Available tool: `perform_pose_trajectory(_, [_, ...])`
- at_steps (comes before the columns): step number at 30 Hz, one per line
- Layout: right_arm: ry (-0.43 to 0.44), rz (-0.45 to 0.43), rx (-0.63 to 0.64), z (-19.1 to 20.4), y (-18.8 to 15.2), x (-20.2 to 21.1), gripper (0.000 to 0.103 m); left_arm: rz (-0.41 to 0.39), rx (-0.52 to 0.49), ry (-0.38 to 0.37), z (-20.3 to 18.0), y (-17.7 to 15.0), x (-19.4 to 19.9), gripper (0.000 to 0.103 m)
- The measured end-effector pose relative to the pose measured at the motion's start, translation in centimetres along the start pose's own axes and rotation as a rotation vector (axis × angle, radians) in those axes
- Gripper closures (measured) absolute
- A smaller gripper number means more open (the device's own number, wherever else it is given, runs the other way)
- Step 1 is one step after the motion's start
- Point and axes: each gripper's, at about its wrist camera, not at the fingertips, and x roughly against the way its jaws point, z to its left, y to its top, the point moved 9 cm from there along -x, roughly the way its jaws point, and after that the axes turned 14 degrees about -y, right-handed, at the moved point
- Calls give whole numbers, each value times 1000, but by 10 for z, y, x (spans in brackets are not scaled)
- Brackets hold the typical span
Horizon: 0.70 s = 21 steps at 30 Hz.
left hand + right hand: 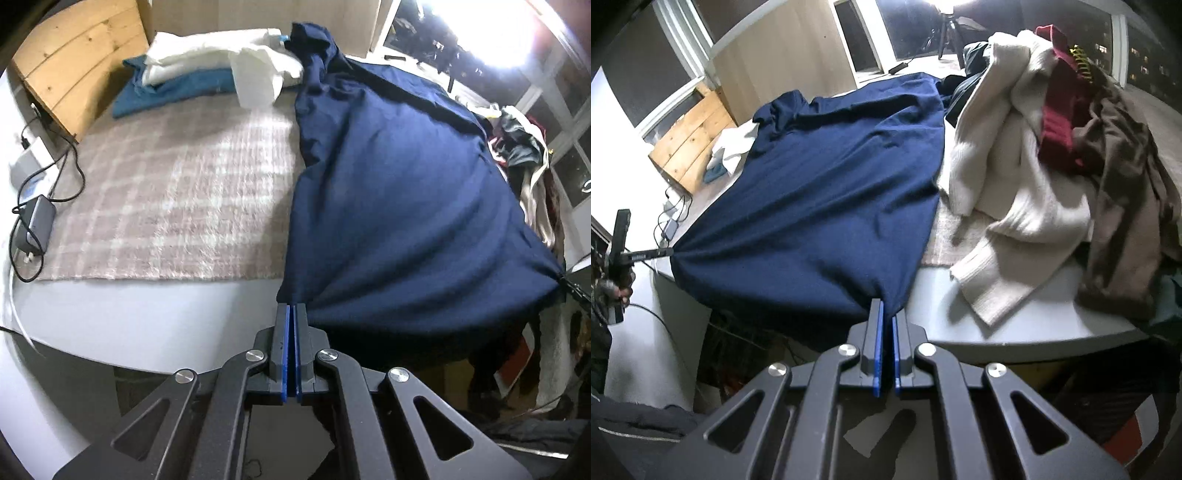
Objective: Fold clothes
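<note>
A navy blue garment lies stretched over the right side of the table, its near hem pulled taut past the front edge. My left gripper is shut on the hem's left corner. My right gripper is shut on the other corner of the same navy garment. In the right wrist view the left gripper shows at the far left, pinching its corner, with a hand behind it. The garment's far end bunches up at the back of the table.
A checked mat covers the white table. Folded white and teal clothes sit at the back left. A power adapter with cables lies at the left. A heap of cream, red and brown clothes fills the right side.
</note>
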Motion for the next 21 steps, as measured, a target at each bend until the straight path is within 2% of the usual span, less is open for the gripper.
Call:
perform_pose_trajectory(2, [-52,9,-1,-6,-6,-2,100,-3,9,-3,1,0,4,102])
perform_pose_trajectory(4, [-32,25,-86,-19,-7,0,101,-5,17,-6,2,0,8,102])
perform_pose_trajectory(7, [-3,-56,-167,-42,16,31,101,-9,30,-11,3,-1,14,102])
perform_pose_trajectory(9, [-6,-73,-158,-52,24,42,100,-12,39,-14,4,-1,17,101])
perform_pose_trajectory(11, [-14,-21,-127,-54,18,34,98,-11,48,-17,5,-2,19,101])
perform_pose_trajectory(13, [-9,53,-110,-49,0,15,91,17,51,-17,4,-6,8,101])
perform_pose_trajectory(15, [53,118,-103,-32,-23,-4,76,32,25,-1,1,-14,1,99])
perform_pose_trajectory(17, [91,155,-118,-20,-40,-20,66,46,26,-7,1,-18,-3,92])
perform_pose_trajectory(21, [155,222,-173,-7,-57,-50,65,62,58,-9,9,-24,-9,87])
